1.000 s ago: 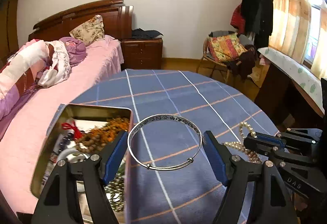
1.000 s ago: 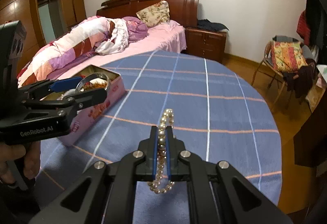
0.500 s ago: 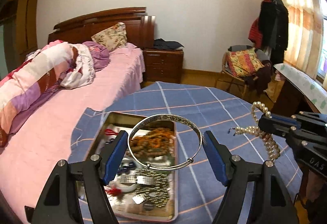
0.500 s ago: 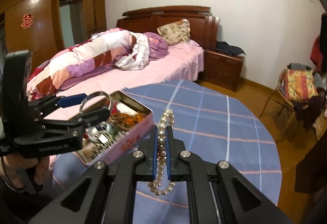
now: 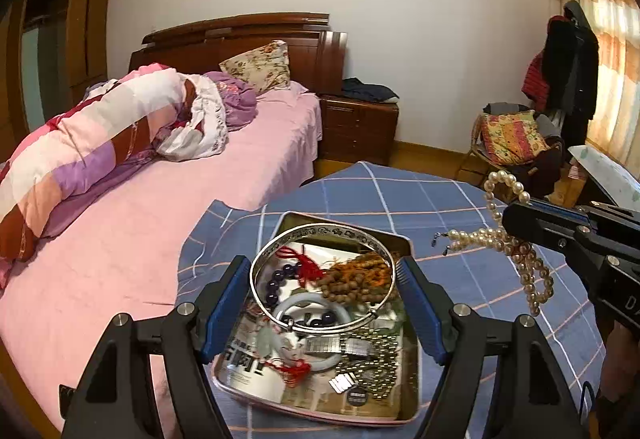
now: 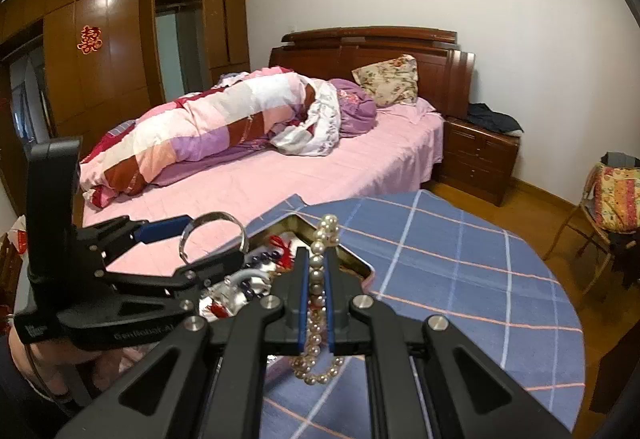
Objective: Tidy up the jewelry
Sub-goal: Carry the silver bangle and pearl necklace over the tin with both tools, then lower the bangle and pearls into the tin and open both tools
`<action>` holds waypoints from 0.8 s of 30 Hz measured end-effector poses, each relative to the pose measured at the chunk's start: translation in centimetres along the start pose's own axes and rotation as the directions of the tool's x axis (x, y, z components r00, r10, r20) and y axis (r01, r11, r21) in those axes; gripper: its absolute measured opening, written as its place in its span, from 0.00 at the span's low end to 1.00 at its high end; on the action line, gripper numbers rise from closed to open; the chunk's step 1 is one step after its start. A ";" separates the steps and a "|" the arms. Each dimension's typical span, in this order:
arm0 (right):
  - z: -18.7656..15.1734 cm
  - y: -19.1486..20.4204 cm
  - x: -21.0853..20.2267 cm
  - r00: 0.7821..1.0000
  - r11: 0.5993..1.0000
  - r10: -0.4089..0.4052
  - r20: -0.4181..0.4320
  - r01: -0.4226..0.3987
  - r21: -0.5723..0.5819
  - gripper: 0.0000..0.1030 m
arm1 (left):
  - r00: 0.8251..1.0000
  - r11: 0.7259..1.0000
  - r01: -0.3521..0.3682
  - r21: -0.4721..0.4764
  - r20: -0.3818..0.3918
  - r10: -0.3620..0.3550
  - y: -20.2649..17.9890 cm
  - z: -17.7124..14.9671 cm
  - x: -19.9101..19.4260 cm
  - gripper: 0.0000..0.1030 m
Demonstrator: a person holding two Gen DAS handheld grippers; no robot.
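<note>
My left gripper (image 5: pixel 322 291) is shut on a silver bangle (image 5: pixel 376 245), held flat between its blue pads above the open jewelry tin (image 5: pixel 412 371). The tin holds wooden beads, a white jade bangle, a watch, red tassels and chains. My right gripper (image 6: pixel 316 285) is shut on a pearl necklace (image 6: pixel 318 375) that hangs in loops on both sides of the pads. In the left wrist view the right gripper (image 5: pixel 516 223) holds the pearls (image 5: pixel 536 275) to the right of the tin. In the right wrist view the left gripper (image 6: pixel 200 251) with the bangle (image 6: pixel 188 235) is over the tin (image 6: pixel 356 263).
The tin sits on a round table with a blue checked cloth (image 5: pixel 452 207). A pink bed (image 5: pixel 132 223) lies close on the left. A chair with a cushion (image 5: pixel 512 139) and a nightstand (image 5: pixel 360 127) stand behind.
Both grippers have risen and moved left. The bangle has gone from above the cloth to above the tin. The pearl necklace has been lifted off the table and come closer to the tin.
</note>
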State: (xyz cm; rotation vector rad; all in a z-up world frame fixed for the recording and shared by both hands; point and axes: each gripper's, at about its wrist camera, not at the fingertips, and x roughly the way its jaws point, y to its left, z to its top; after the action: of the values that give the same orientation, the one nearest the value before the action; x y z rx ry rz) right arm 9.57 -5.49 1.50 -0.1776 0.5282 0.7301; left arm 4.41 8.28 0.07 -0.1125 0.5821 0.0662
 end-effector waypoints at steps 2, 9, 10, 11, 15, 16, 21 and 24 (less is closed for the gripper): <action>0.1 0.4 0.7 1.000 1.000 0.016 -0.002 -0.016 0.000 0.09 | 1.000 1.000 -0.008 -0.007 -0.006 0.008 0.5 0.0 0.2 0.72; -0.8 1.8 3.6 0.998 0.998 0.055 -0.036 -0.055 -0.005 0.09 | 0.999 0.999 -0.029 -0.028 -0.042 0.028 1.7 -1.0 1.4 0.72; -0.9 1.9 4.0 0.997 0.998 0.061 -0.043 -0.061 -0.002 0.09 | 0.998 0.999 -0.033 -0.032 -0.052 0.031 2.0 -1.3 1.7 0.72; -1.1 1.9 4.4 0.996 0.998 0.067 -0.051 -0.067 0.002 0.09 | 0.998 0.999 -0.035 -0.034 -0.056 0.033 2.1 -1.4 1.8 0.72; -2.5 2.1 6.2 0.991 0.996 0.089 -0.103 -0.089 0.007 0.09 | 0.994 0.998 -0.046 -0.043 -0.096 0.042 2.6 -2.1 2.9 0.72; -2.7 2.0 6.4 0.989 0.995 0.099 -0.114 -0.098 0.009 0.09 | 0.994 0.998 -0.051 -0.045 -0.103 0.046 2.8 -2.2 3.1 0.72; -3.5 1.6 6.5 0.984 0.992 0.125 -0.128 -0.122 0.029 0.19 | 0.992 0.997 -0.047 -0.057 -0.120 0.040 2.8 -2.5 3.1 0.73; -3.4 0.8 5.5 0.988 0.994 0.103 -0.113 -0.098 0.048 0.48 | 0.994 0.997 -0.038 -0.072 -0.110 0.030 2.9 -2.2 2.5 0.73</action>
State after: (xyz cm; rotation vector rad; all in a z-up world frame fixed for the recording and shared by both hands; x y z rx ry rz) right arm 11.09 -2.79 -4.23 -0.1550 0.6656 0.8093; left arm 4.96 10.92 -3.39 -0.1788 0.6905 0.1153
